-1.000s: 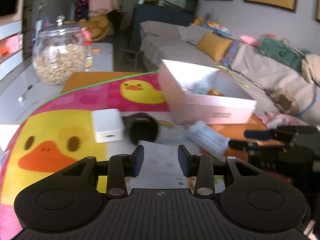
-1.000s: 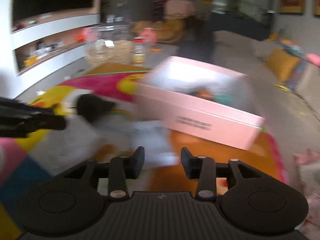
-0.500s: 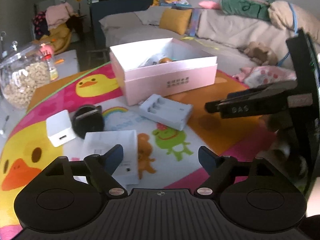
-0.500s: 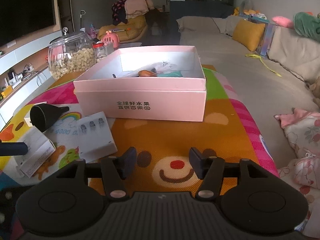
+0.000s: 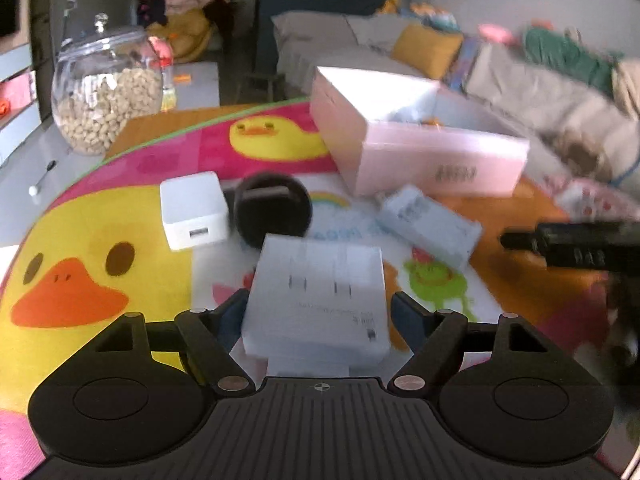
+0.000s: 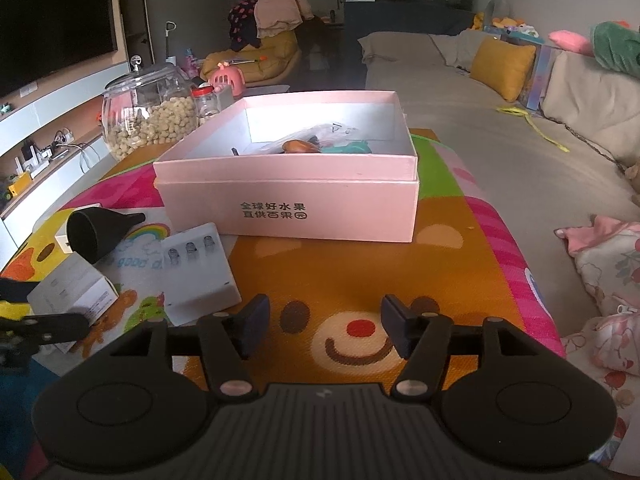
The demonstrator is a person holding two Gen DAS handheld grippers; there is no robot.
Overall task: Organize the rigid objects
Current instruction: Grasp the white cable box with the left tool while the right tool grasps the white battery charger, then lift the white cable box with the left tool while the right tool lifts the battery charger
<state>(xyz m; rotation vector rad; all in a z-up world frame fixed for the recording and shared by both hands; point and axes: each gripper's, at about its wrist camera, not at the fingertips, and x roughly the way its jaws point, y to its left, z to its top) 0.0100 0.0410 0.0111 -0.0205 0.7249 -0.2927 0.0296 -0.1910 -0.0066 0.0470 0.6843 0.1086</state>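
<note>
Jaws wide on both: the left gripper (image 5: 318, 316) straddled the flat white box (image 5: 316, 300) without touching, the right gripper (image 6: 323, 328) gaped over bare mat (image 6: 360, 264). The pink box (image 6: 320, 208) held an orange piece and teal bits. A black funnel (image 6: 96, 232), matte, lay beside the ribbed charger (image 6: 198, 272).

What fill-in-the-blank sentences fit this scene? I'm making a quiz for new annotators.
1. The left claw is open around the flat white ____ box.
2. The black funnel lies on its ____ on the mat.
3. The pink box has its top ____.
4. The glass jar with the pale pellets stands ____ the mat.

Missing words: cardboard; side; open; off
</note>
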